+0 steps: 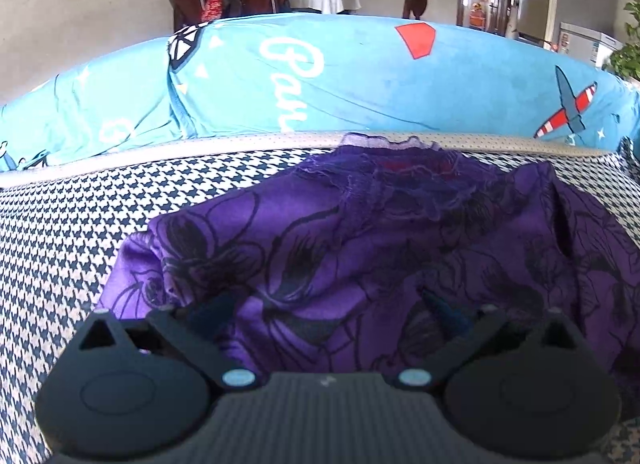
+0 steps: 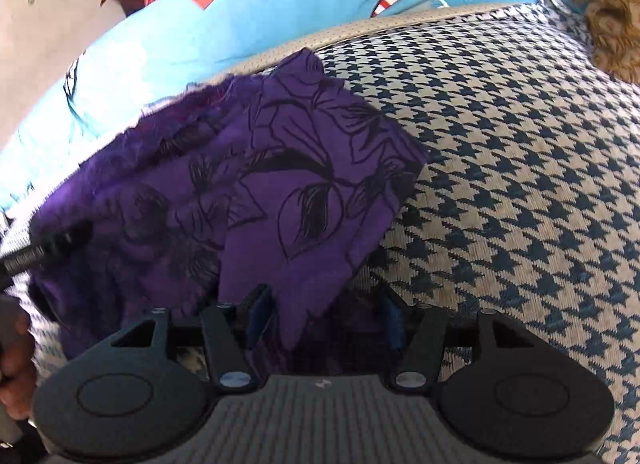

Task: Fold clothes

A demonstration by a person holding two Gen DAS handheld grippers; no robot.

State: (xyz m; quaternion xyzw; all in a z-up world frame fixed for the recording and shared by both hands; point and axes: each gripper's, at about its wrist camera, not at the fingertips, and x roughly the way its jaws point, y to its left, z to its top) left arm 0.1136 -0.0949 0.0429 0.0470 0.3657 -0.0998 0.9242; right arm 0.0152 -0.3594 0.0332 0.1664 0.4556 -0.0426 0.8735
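Purple floral garment lay on houndstooth cushion; left gripper spread wide over it; right gripper wide, fabric corner between fingers.

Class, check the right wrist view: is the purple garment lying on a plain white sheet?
No: the purple garment lies on a houndstooth-patterned cushion.

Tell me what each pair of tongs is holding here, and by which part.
Neither has closed on anything. The left tongs stand open over the purple garment; the right tongs stand open around its near corner.
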